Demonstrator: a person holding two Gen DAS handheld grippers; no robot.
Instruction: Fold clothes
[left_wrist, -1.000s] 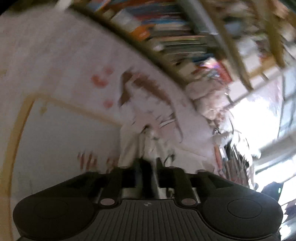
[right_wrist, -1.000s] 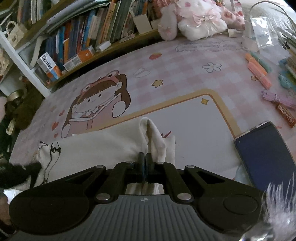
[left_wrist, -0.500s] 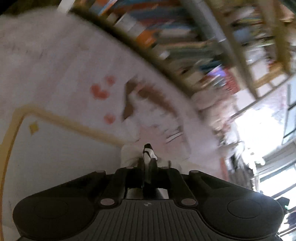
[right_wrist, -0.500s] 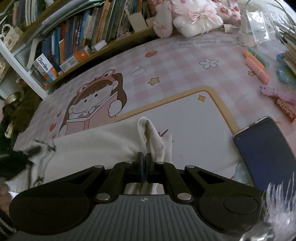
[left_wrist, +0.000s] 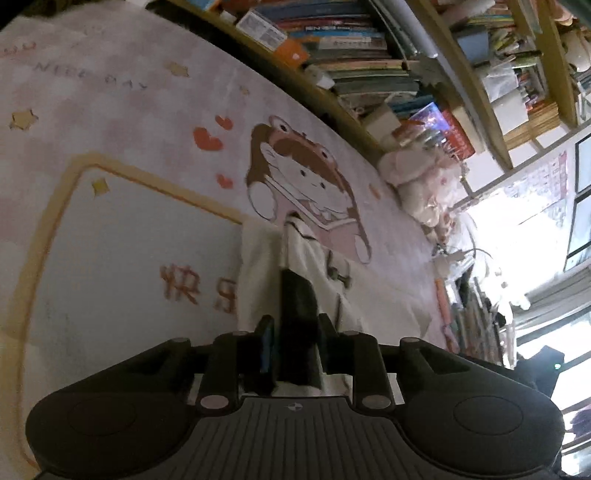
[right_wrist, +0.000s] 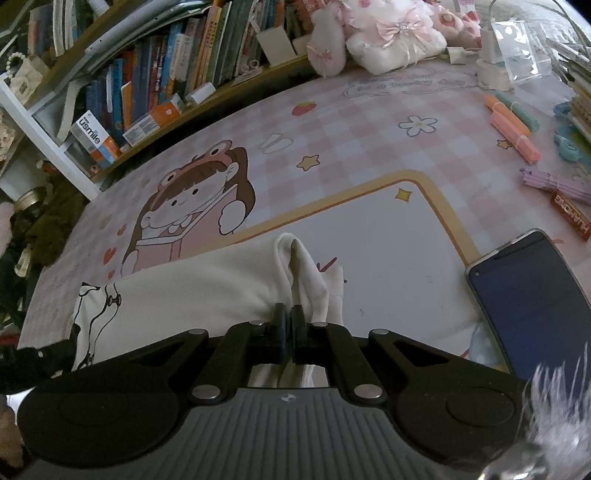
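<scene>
A cream garment (right_wrist: 192, 291) is seen lying across the printed mat (right_wrist: 369, 147) that covers the table, at about 9 o'clock to centre in the right wrist view. It is gathered into a long band with a raised ridge of cloth at its near end, so at least one fold is judged to be made already; a flat, compact stack is not yet formed, and further folds and smoothing are judged to be left.

The right claw (right_wrist: 287, 325) is clenched on that ridge of cloth. The left claw (left_wrist: 291, 332) is parted, with a dark-edged end of the garment (left_wrist: 306, 273) lying between its fingers; whether the cloth is pressed cannot be told.

Open room is offered by the pale panel of the mat toward 12 and 1 o'clock of the right claw. A phone (right_wrist: 532, 302) lies at 3 o'clock, near the garment's end but apart from it. Bundles of pens (right_wrist: 513, 129) lie at 2 o'clock, well apart. The bookshelf (right_wrist: 147, 85) and plush toys (right_wrist: 388, 33) bound the table's far edge at 11 to 1 o'clock.
</scene>
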